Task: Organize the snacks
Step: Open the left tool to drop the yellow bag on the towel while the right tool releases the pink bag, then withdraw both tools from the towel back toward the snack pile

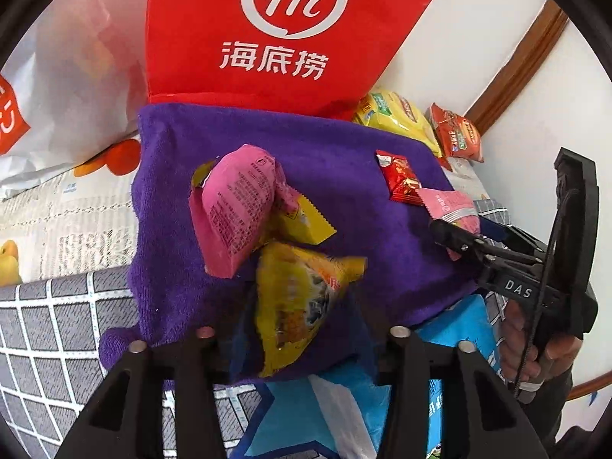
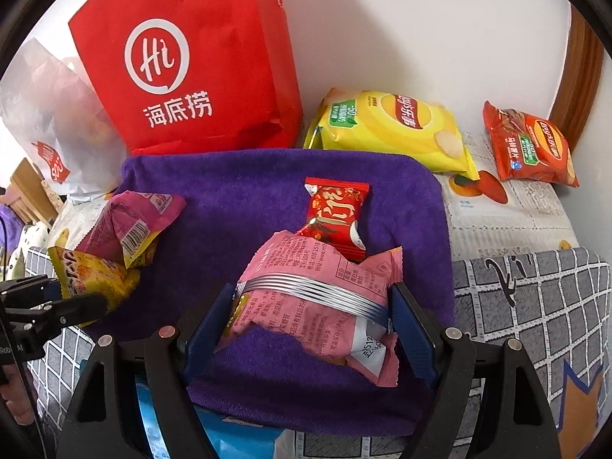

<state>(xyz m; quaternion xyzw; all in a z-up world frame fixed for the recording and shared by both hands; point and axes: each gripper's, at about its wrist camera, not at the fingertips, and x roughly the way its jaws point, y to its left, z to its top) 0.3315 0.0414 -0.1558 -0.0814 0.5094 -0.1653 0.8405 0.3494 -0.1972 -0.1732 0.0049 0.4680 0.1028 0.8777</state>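
Observation:
A purple towel (image 1: 336, 176) (image 2: 244, 191) lies on the bed. My left gripper (image 1: 302, 340) is shut on a yellow snack packet (image 1: 298, 298) (image 2: 91, 275) and holds it over the towel's near edge. Beyond it lie a pink packet (image 1: 237, 210) (image 2: 126, 225) and a smaller yellow packet (image 1: 306, 225). My right gripper (image 2: 310, 325) (image 1: 459, 241) is shut on a pale pink packet (image 2: 313, 294) (image 1: 451, 206). A small red packet (image 2: 336, 218) (image 1: 399, 179) lies on the towel just past it.
A red paper bag (image 1: 275, 30) (image 2: 199, 61) stands behind the towel, a white bag (image 1: 69, 76) (image 2: 49, 134) to its left. A yellow chips bag (image 2: 394, 130) (image 1: 397, 118) and an orange chips bag (image 2: 531, 149) (image 1: 455, 134) lie by the wall. A blue bag (image 1: 317, 413) lies near me.

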